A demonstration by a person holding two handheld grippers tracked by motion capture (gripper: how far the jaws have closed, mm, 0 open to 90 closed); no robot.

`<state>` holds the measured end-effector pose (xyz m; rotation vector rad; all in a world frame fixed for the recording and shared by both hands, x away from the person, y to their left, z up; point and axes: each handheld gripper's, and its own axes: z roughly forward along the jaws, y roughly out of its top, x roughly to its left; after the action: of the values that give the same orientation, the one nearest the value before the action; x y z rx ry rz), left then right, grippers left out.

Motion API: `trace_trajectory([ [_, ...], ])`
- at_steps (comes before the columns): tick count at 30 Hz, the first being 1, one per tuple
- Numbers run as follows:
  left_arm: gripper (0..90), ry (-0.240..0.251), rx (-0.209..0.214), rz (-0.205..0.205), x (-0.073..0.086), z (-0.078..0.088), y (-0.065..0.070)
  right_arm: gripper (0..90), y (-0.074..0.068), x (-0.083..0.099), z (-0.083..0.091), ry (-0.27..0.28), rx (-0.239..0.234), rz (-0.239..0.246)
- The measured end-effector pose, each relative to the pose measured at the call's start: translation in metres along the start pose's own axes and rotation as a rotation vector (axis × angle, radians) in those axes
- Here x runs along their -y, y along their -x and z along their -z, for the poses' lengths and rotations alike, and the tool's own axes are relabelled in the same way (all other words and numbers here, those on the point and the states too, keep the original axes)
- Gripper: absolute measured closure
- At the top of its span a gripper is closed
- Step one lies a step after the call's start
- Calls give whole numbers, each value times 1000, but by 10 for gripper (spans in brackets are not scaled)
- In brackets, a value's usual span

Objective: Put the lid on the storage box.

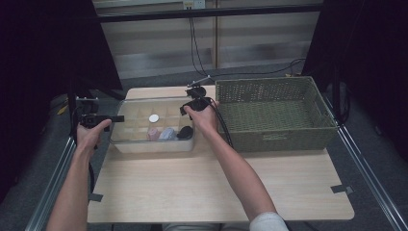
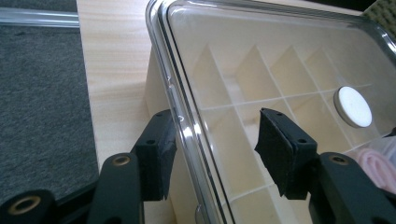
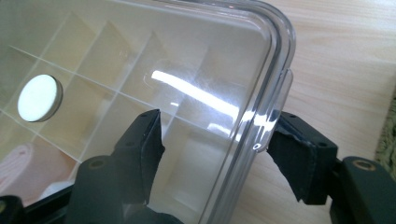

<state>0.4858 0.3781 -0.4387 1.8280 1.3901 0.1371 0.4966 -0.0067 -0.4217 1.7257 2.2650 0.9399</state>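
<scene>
clear lidded box (image 1: 144, 139) sits on the desk (image 1: 216, 192), left of centre at the far half, with its right end just beside the woven basket (image 1: 274, 113). the lid (image 2: 280, 56) is on. inside, dividers split the box into small compartments. a white round disc (image 1: 153, 118) lies in a middle compartment of the far row. along the near row, toward the right, sit a pink thing (image 1: 153, 133), a pale bluish thing (image 1: 167, 134) and a black thing (image 1: 184, 132), side by side.

left tool (image 2: 215, 156) is at the box's left end; its jaws stand apart and straddle the lid's rim, one outside the box wall, one over the lid. the outer pad is right at the rim, the other pad is clear of it, so nothing is gripped.

right tool (image 3: 217, 149) is at the box's far right corner, jaws also apart and straddling the rim and its side tab. the outer pad looks to be touching the tab; the inner one is over the lid, and whether it touches i cannot tell. no firm grip shows.

basket takes up the far right of the desk. cables (image 1: 195, 43) run away from the far edge.
</scene>
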Motion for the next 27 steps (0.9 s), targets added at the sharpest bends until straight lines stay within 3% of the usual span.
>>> trace_trajectory([
  [1, 466, 7, 9, 5, 1, 0, -1, 360, -1, 1, -1, -8, 24, 10],
  [8, 432, 6, -4, -6, 5, 4, 0, 380, -1, 2, 2, -5, 24, 12],
  [10, 404, 3, -7, -15, 6, 6, 1, 409, -1, 3, 4, 21, 30, 11],
  [11, 396, 4, -9, -19, 7, 6, 2, 415, -1, 4, 11, 70, 15, 1],
  [16, 359, 29, -15, -8, 10, 7, 6, 406, 1, 3, 15, 77, -16, 12],
  [17, 347, 22, -15, -30, 10, 9, 7, 404, 1, 4, 16, 78, -27, 15],
  [22, 301, 28, -15, -35, 11, 13, 12, 397, 4, 7, 19, 94, -58, 22],
  [26, 299, 61, -15, -28, 15, 23, 17, 389, 6, 8, 26, 114, -97, 40],
  [27, 298, 52, -19, -46, 16, 24, 17, 390, 6, 7, 29, 120, -104, 47],
])
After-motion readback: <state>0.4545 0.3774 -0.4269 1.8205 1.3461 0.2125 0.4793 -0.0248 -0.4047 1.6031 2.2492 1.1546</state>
